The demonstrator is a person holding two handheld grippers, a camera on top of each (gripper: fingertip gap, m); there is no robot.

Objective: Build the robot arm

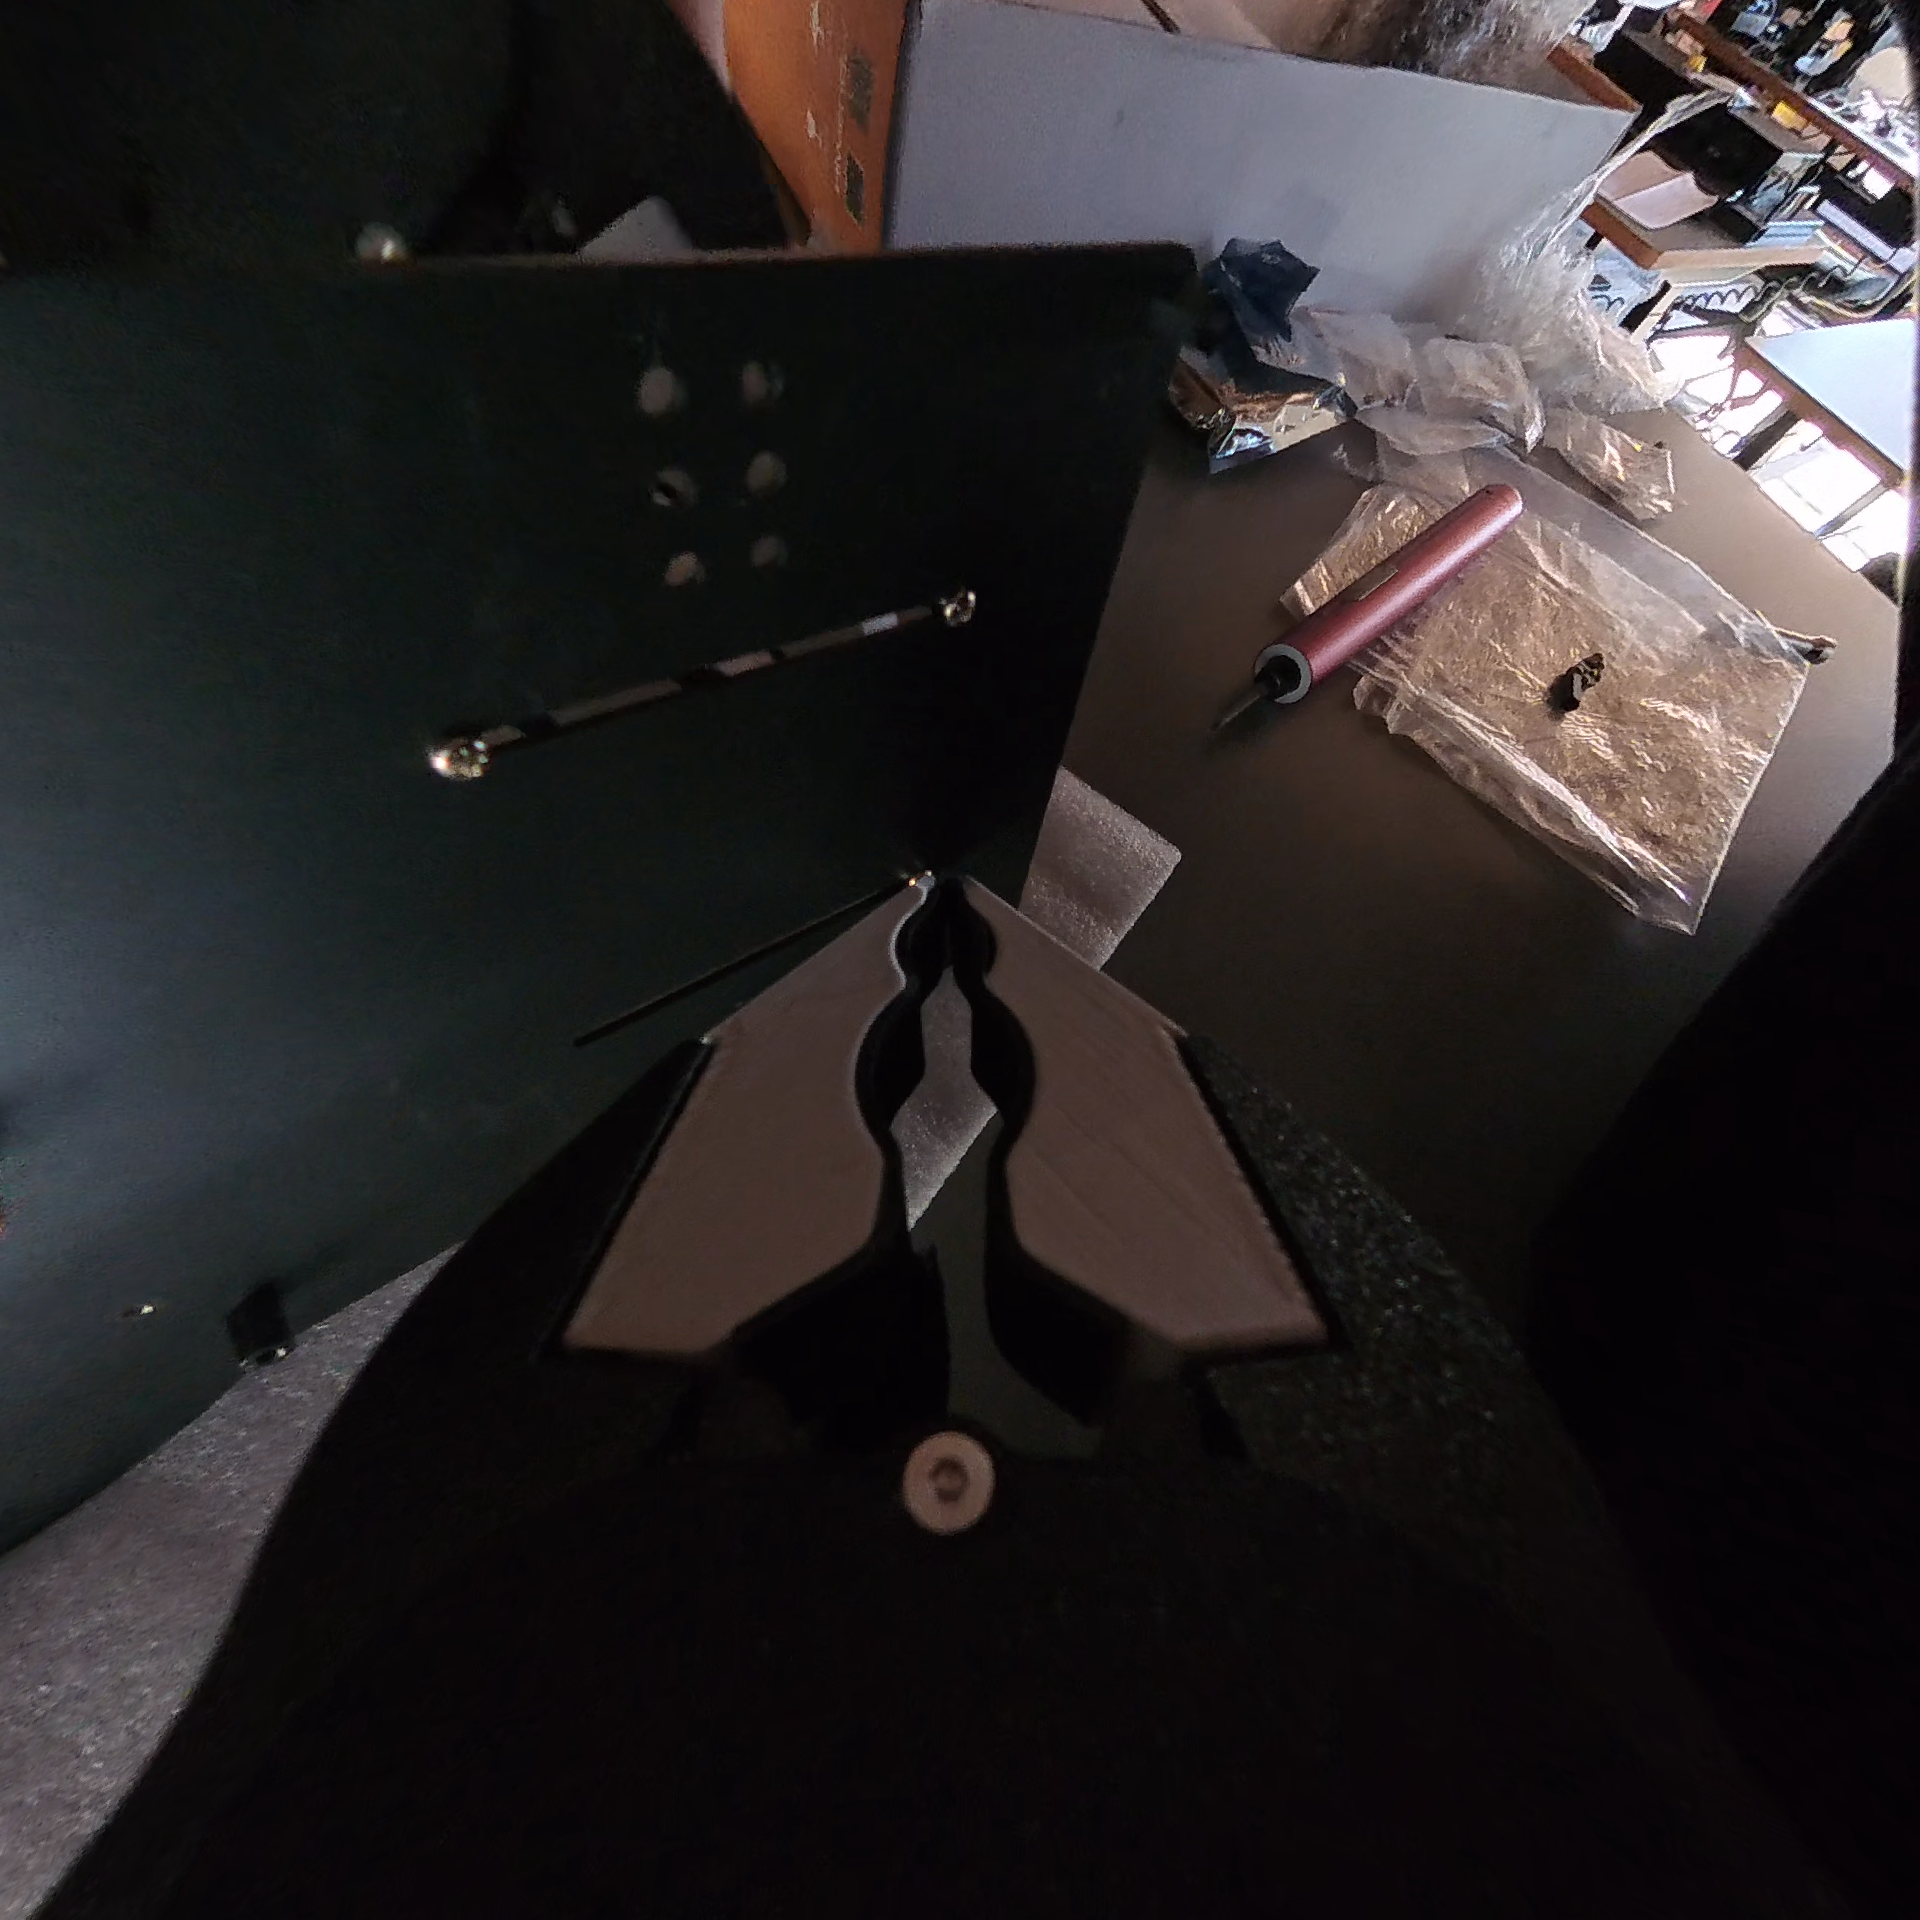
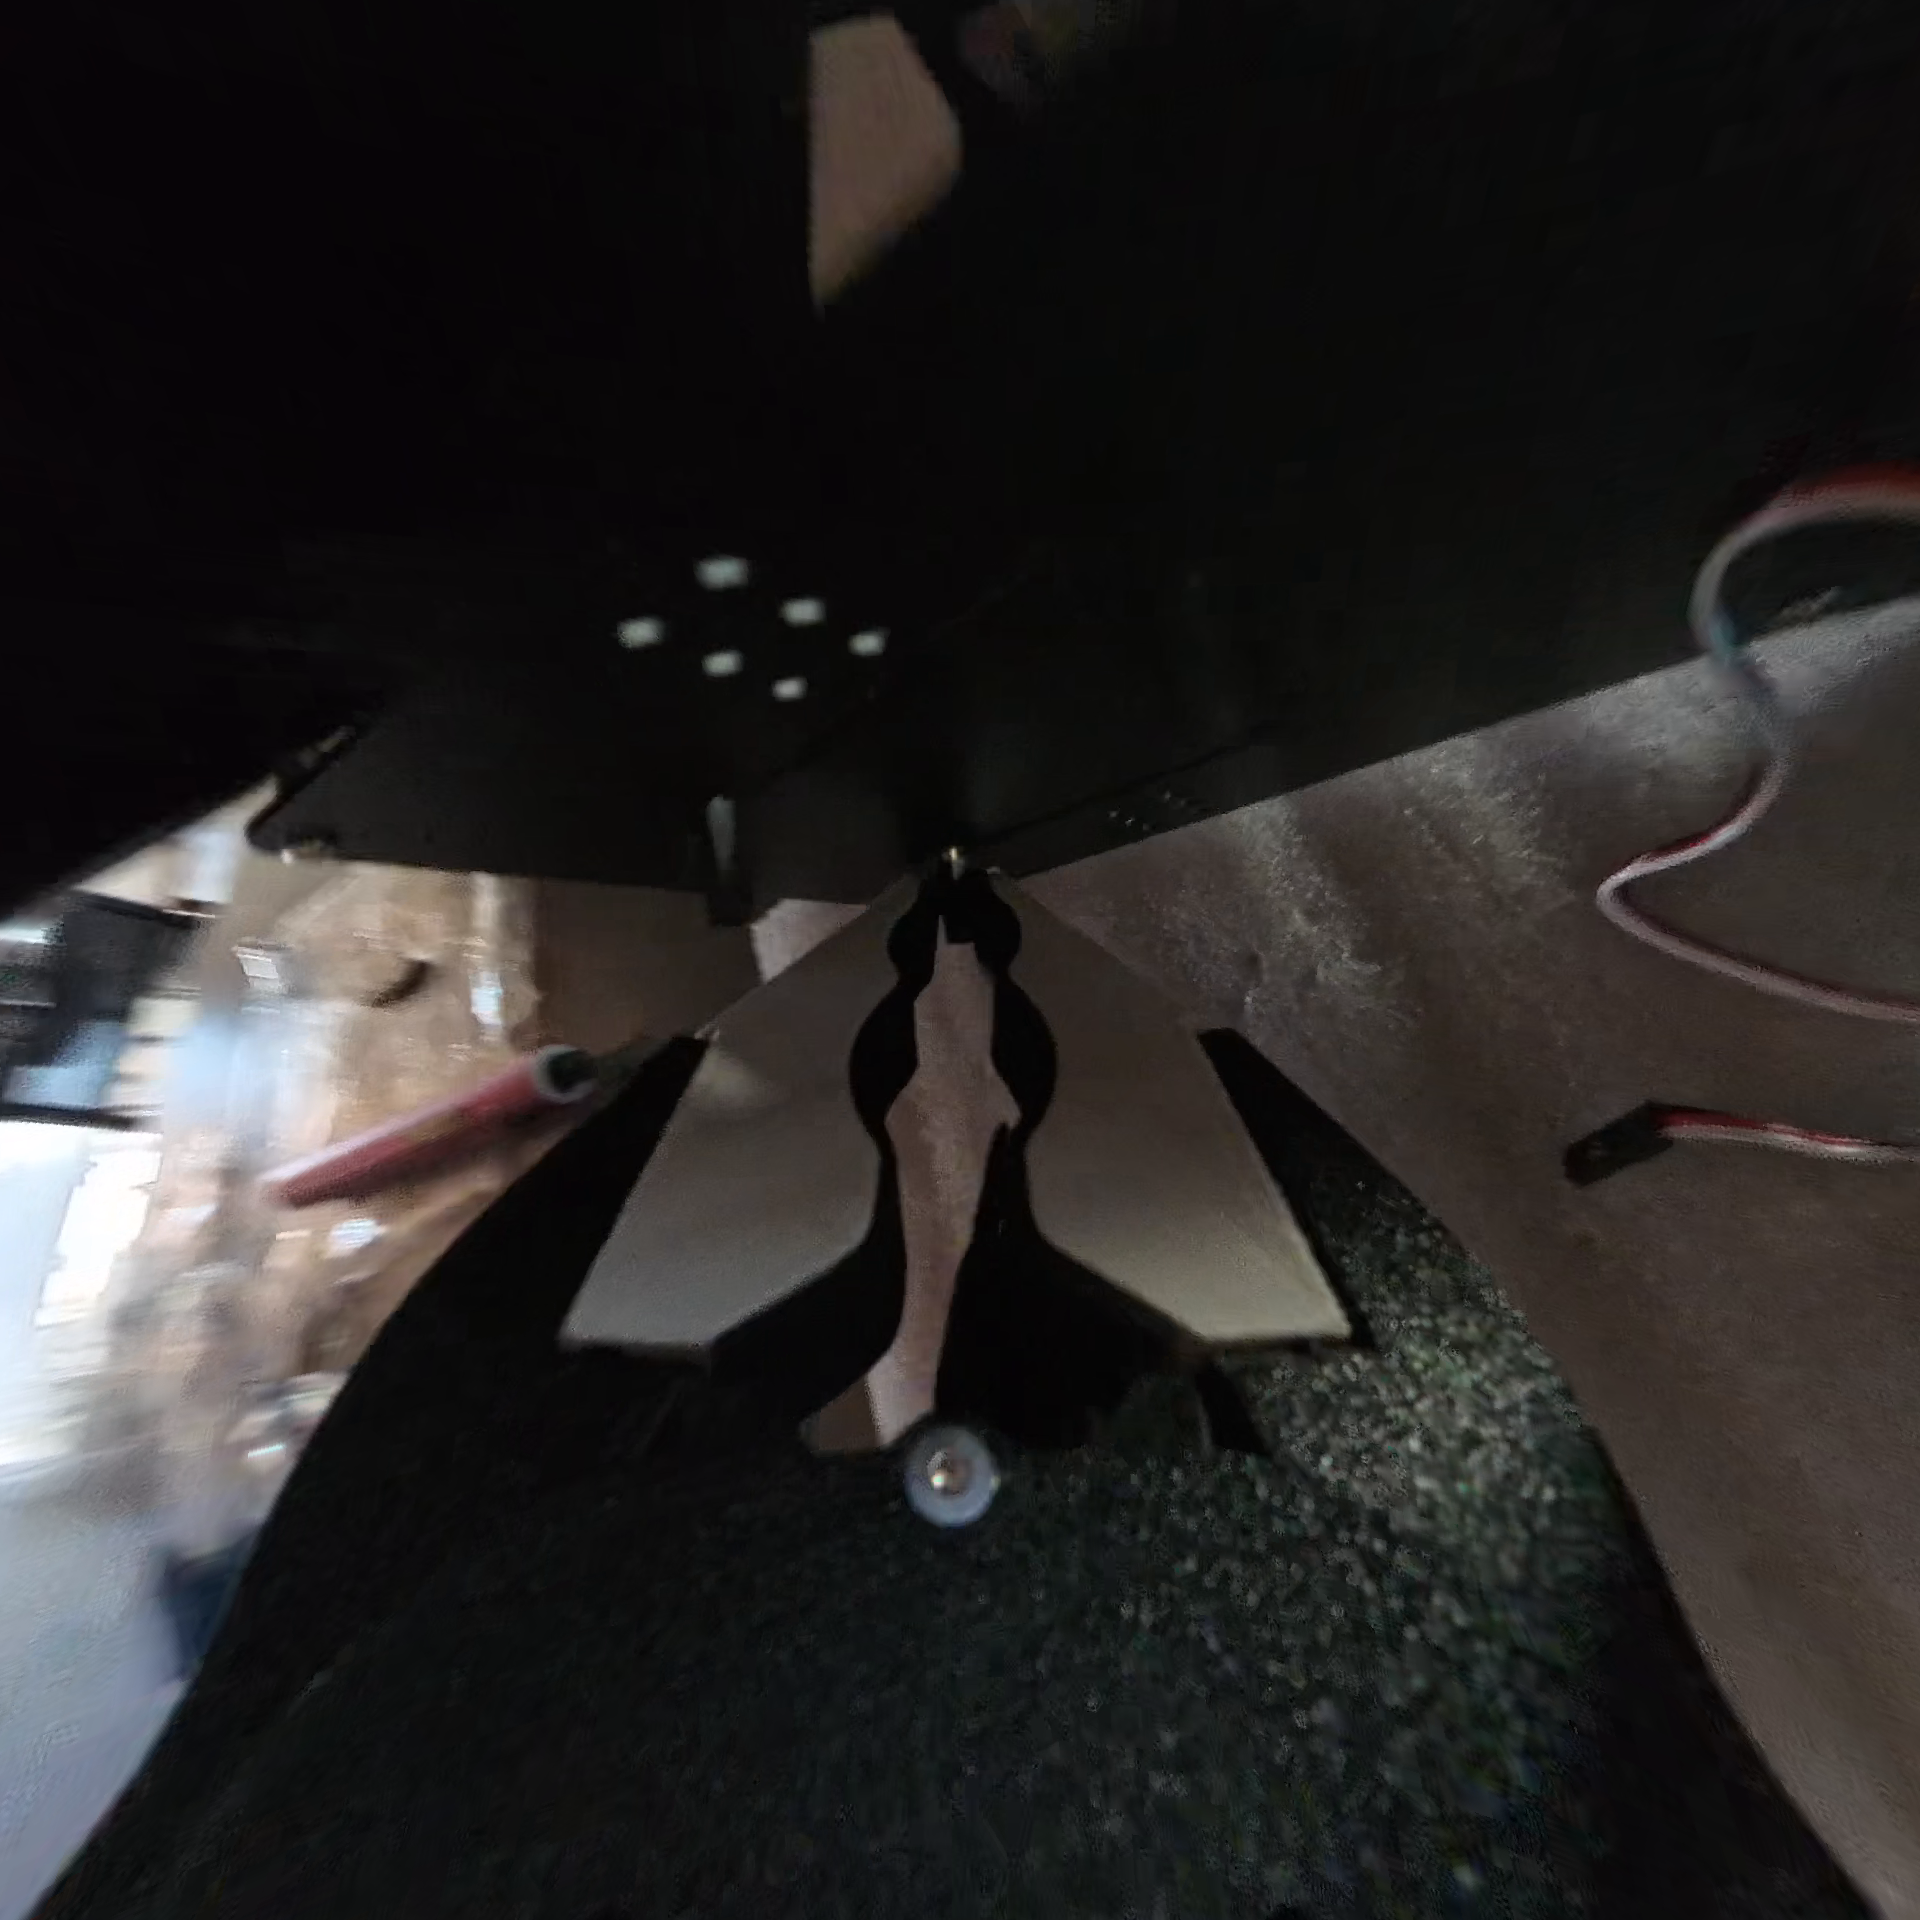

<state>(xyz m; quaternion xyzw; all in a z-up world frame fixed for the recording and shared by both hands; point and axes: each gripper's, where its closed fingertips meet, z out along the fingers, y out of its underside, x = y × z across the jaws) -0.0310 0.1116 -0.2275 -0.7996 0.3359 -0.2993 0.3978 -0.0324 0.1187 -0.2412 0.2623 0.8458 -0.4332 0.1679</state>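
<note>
A black metal plate (image 1: 416, 520) with several round holes and a long slot with a screw at each end fills the left of the left wrist view, held tilted above the table. My left gripper (image 1: 940, 896) is shut on its lower edge near a corner; a small shiny screw head shows at the tips. The right wrist view is blurred. There the same plate (image 2: 582, 758) hangs overhead, dark, with light through its holes. My right gripper (image 2: 951, 883) is shut on its edge, where a small shiny point also shows.
A red-handled screwdriver (image 1: 1392, 613) lies on the dark table (image 1: 1299, 935) beside clear plastic bags (image 1: 1579, 717); it also shows blurred in the right wrist view (image 2: 436, 1127). A white foam piece (image 1: 1101, 873) lies under the plate. Red-white wires (image 2: 1766, 966) with a black connector (image 2: 1610, 1153) lie at right. A cardboard box (image 1: 831, 114) stands behind.
</note>
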